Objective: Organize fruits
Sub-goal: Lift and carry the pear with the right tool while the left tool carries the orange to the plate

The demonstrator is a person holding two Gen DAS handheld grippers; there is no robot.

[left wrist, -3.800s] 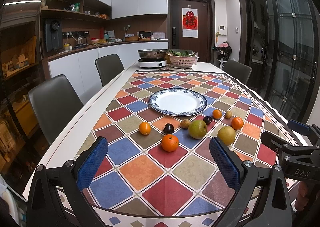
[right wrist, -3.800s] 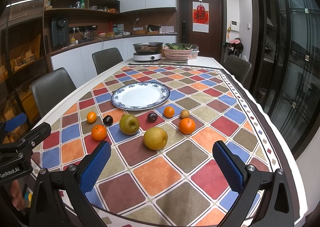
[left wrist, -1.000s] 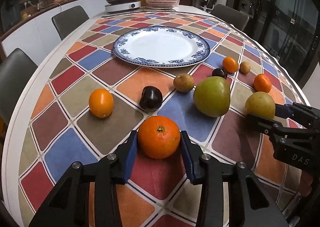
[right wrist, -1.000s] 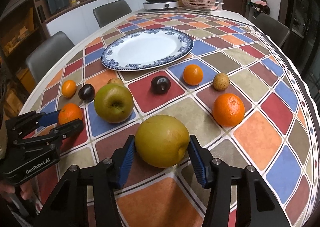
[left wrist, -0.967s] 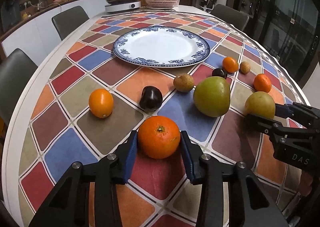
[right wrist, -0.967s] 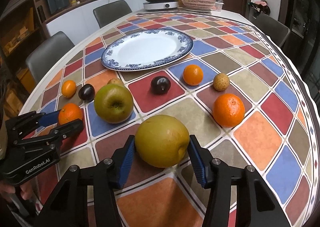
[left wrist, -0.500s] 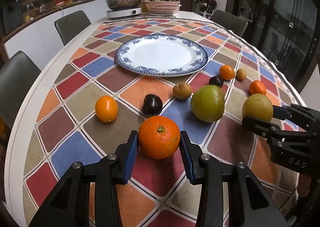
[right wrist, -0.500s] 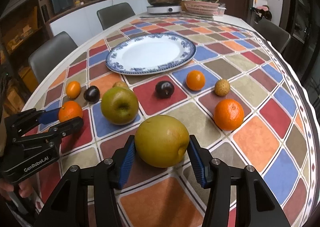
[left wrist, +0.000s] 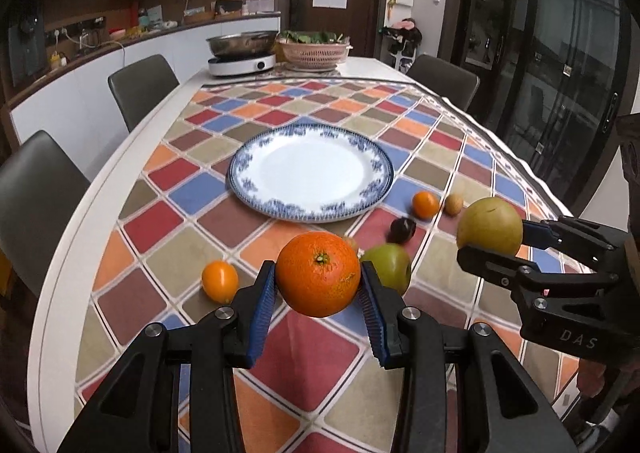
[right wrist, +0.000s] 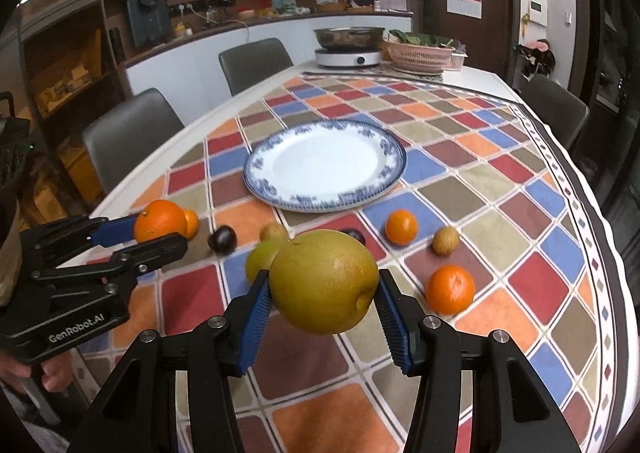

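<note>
Left wrist view: my left gripper [left wrist: 319, 295] has its fingers clamped on an orange [left wrist: 318, 274], lifted clear of the worktop [left wrist: 288, 365]. My right gripper [right wrist: 325, 317] pinches a yellow pear [right wrist: 324, 282] the same way, also aloft. Ahead of both sits the empty plate [left wrist: 310, 172], with smaller fruits lying between. I judge this the carry step; next I must bring each fruit over the plate, lower it, then let go gently.
</note>
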